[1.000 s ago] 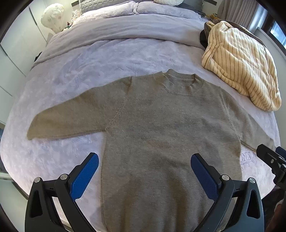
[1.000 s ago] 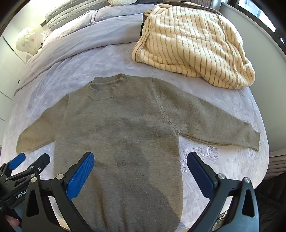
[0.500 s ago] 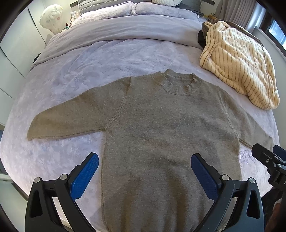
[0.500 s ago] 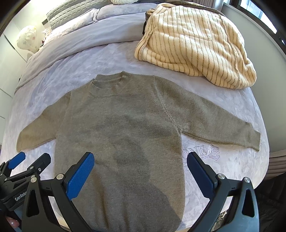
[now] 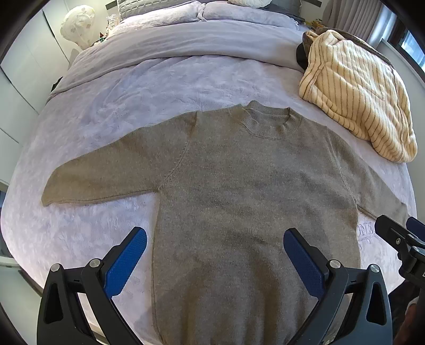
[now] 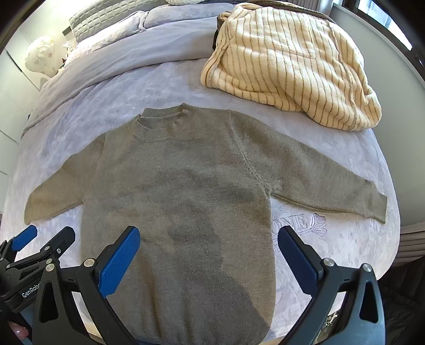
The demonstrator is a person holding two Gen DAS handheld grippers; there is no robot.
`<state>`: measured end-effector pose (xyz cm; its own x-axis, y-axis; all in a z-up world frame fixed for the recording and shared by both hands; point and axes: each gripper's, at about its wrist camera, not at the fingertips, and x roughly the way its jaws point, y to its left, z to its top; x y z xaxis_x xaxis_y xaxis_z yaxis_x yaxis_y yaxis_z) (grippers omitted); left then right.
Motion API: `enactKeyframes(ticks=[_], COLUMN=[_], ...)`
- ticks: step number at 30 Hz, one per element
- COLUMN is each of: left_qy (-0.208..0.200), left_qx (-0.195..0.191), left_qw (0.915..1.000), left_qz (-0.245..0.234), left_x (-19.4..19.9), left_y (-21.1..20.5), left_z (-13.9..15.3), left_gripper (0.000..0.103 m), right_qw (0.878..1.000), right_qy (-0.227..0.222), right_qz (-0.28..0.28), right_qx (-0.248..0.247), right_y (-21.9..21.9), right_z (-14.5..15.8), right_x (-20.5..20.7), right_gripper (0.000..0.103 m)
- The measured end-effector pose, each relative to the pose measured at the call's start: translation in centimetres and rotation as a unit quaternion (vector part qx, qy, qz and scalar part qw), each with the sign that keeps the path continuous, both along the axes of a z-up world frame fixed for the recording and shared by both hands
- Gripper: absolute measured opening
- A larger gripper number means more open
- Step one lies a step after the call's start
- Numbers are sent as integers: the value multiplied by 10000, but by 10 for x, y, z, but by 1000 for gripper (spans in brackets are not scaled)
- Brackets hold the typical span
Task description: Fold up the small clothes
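A grey-brown knit sweater (image 5: 239,191) lies flat, front up, on the bed, both sleeves spread out, collar away from me. It also shows in the right wrist view (image 6: 180,191). My left gripper (image 5: 215,249) is open and empty, held above the sweater's lower body near the hem. My right gripper (image 6: 209,246) is open and empty, above the sweater's lower right side. The left gripper shows at the lower left of the right wrist view (image 6: 39,241); the right gripper shows at the right edge of the left wrist view (image 5: 398,233).
A cream striped garment (image 5: 358,93) lies bunched at the bed's far right, also in the right wrist view (image 6: 292,61). The lilac bedspread (image 5: 132,100) has pillows (image 5: 239,10) at its head. The bed's near edge runs under the grippers.
Both grippers have moved slightly forward toward the sweater, still open. The sweater has not moved.
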<state>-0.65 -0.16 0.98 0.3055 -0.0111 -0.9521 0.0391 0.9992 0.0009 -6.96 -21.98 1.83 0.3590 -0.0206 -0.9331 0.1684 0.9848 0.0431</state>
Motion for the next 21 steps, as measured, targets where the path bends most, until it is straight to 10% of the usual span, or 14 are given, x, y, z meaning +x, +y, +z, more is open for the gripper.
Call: enactKeyframes(ticks=[21], left_qy=[6], left_qx=[21], left_qw=[10000], left_qz=[17], left_x=[-2], left_y=[1], left_z=[0], left_gripper=[103], right_qw=[10000], right_qy=[41], right_qz=[33], right_qx=[-11], right_y=[3], right_z=[0], right_x=[1], right_gripper=[103])
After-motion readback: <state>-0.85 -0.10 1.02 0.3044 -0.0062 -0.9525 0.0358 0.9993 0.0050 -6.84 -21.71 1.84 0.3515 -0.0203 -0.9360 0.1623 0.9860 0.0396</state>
